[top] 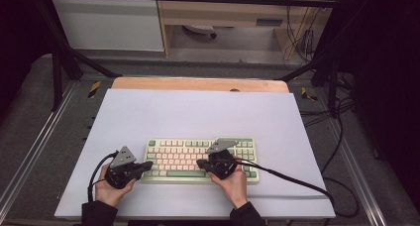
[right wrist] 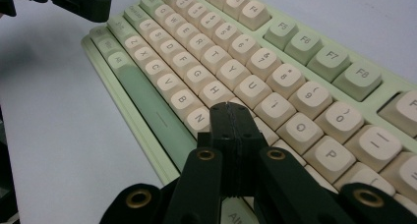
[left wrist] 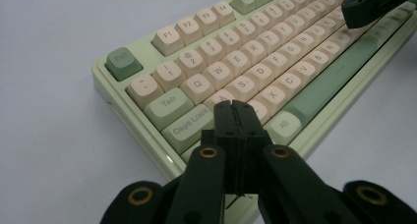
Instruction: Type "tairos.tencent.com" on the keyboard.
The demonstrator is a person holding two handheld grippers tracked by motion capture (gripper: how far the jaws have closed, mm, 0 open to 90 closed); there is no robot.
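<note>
Right now I have both tools poised over the pale green mechanical keyboard with cream and green keycaps [top: 200, 159], which lies on the white table sheet [top: 198, 112] with its long axis running side to side in front of me.

Starting at the left: my left gripper [top: 148, 165] has its two black jaws pressed together with nothing between them. In the left gripper view its tip [left wrist: 235, 106] sits just above the keyboard's left end, over the home row near the A key, with the green Caps Lock key [left wrist: 189, 126] just to the tip's left and the green Alt key [left wrist: 283, 126] just to its right. I cannot tell whether the tip touches a keycap or only hovers close over it.

Moving right: my right gripper [top: 200, 163] is likewise closed on nothing. In the right gripper view its tip [right wrist: 231, 108] stands over the middle letter keys, just past the N key [right wrist: 199, 118] and beside the H key [right wrist: 216, 91]; the long green space bar [right wrist: 147, 103] runs away to its left.

As I judge it, this is typing with closed tips. The keys lie directly below and ahead of each tool, so the next move is a short press down. The left tool is nearer the left-end letters, the right nearer the centre.
</note>
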